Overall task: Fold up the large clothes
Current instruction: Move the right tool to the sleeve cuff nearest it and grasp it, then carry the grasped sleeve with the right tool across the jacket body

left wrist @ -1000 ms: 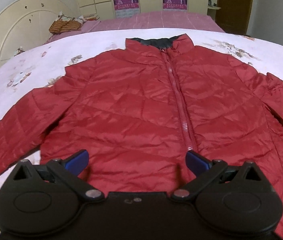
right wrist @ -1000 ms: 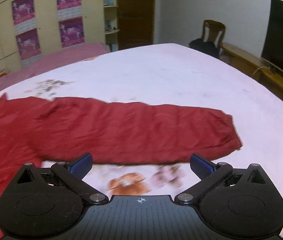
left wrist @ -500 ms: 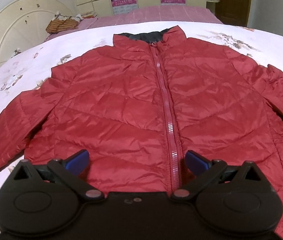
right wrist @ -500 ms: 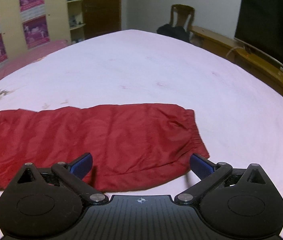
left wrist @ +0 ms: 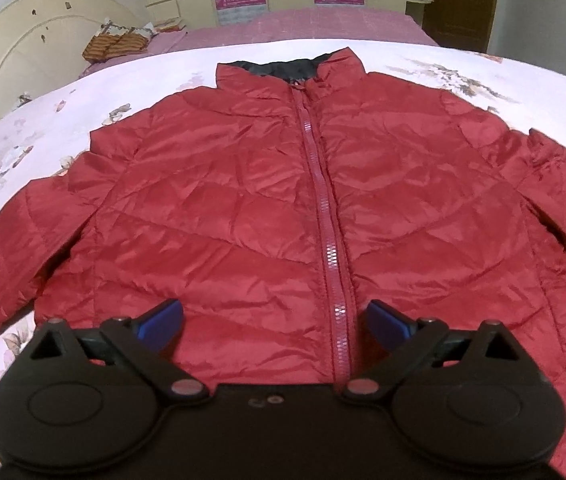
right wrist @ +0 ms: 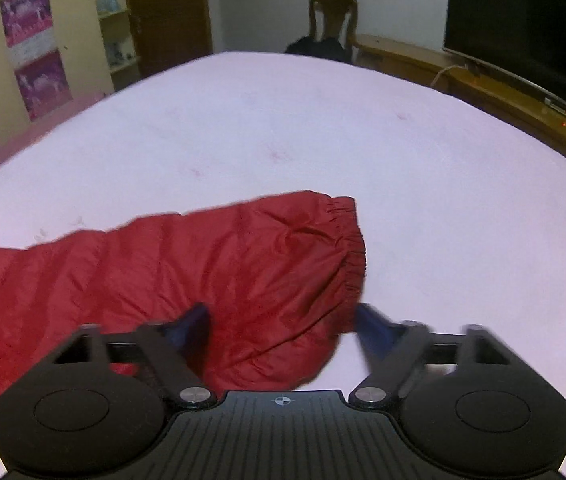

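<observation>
A red quilted puffer jacket [left wrist: 267, 184] lies face up and zipped on the pale floral bedspread [left wrist: 43, 120], collar toward the far pink bed, both arms spread out, nothing folded yet. What has changed is on the right side: a second ago the right wrist view took in the whole outstretched sleeve from a way off; now the right gripper [right wrist: 281, 322] has come in over the sleeve's end, and its jaws have just been closing, from full spread to roughly half. The blue fingers [right wrist: 193, 322] are blurred, with sleeve [right wrist: 211, 272] fabric bunched between them just short of the elastic cuff [right wrist: 353, 252]; whether the pads already pinch it I cannot tell. I judge this the first grab, to carry the sleeve across the chest. The left gripper [left wrist: 275, 318] hangs over the hem beside the zipper [left wrist: 325, 216], jaws almost fully apart, gripping nothing. Only the left wrist view shows the jacket's body, collar and lie; only the right shows the cuff and the closing fingers.
</observation>
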The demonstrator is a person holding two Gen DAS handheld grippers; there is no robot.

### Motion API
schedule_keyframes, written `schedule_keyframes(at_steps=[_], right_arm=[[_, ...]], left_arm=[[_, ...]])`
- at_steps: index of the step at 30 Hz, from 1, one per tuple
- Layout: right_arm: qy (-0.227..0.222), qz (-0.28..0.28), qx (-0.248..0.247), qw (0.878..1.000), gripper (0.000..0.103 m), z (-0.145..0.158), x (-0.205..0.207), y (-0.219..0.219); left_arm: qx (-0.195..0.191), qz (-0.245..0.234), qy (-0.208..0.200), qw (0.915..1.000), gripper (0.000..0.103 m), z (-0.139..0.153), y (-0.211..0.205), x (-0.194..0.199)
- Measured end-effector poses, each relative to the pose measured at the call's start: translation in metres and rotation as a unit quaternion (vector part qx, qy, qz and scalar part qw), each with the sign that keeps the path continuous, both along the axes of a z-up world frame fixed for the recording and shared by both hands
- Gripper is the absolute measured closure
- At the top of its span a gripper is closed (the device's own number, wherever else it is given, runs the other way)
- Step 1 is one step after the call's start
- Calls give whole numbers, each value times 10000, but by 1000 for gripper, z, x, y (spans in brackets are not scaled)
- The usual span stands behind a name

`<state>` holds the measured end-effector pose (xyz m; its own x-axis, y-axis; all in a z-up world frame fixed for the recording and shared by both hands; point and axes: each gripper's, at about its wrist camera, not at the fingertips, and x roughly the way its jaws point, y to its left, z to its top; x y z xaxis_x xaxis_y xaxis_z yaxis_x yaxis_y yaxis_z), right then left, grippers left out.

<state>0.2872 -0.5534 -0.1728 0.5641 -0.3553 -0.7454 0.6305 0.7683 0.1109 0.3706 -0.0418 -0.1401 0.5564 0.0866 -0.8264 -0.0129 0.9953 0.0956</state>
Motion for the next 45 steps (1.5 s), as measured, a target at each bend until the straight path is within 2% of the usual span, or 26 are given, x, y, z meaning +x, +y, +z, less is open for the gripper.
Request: schedule_keyframes(at_steps=[2, 4, 8, 12, 16, 20, 25, 29, 34, 37, 39, 40, 41, 45], right_arm=[[-149, 56, 175, 9997, 79, 4, 0, -1], [-284, 74, 303, 9991, 87, 9, 0, 1], [-616, 236, 287, 9974, 89, 32, 4, 14], [-1027, 836, 322, 9907, 89, 65, 20, 52], [-1341, 1634, 374, 9767, 89, 95, 44, 111], [-1503, 2429, 501, 9570, 89, 110, 69, 189], [-1458, 3297, 694, 9302, 89, 114, 96, 287], [-1203, 3893, 932, 9084, 89, 100, 105, 359], [-801, 4389, 1179, 8872, 89, 73, 115, 426], [-545, 4536, 1255, 8806, 88, 59, 121, 446], [-472, 4619, 1307, 8760, 70, 55, 123, 452], [-501, 4611, 1379, 8752, 40, 54, 123, 451], [-577, 4589, 1398, 8755, 26, 54, 120, 448], [-771, 4478, 1251, 8820, 26, 67, 116, 434]], left_arm=[[-131, -23, -27, 9999, 6, 2, 1, 0], [-204, -30, -60, 9998, 6, 4, 3, 0], [-215, -57, -134, 9997, 8, 9, 8, 1], [-316, -22, -287, 9991, 9, 19, 22, -1], [-413, 61, -407, 9983, 10, 28, 43, -4], [-418, 180, -511, 9977, 10, 33, 72, -9], [-526, 382, -555, 9963, 10, 37, 112, -12], [-651, 481, -579, 9950, 10, 39, 140, -12], [-840, 516, -588, 9934, 10, 39, 162, -8], [-968, 477, -563, 9926, 9, 39, 166, -5], [-1077, 432, -562, 9917, 6, 39, 167, -3], [-1145, 412, -561, 9910, 6, 39, 166, -2], [-1212, 385, -562, 9903, 5, 38, 165, 0], [-1510, 204, -508, 9870, 2, 35, 151, 10]])
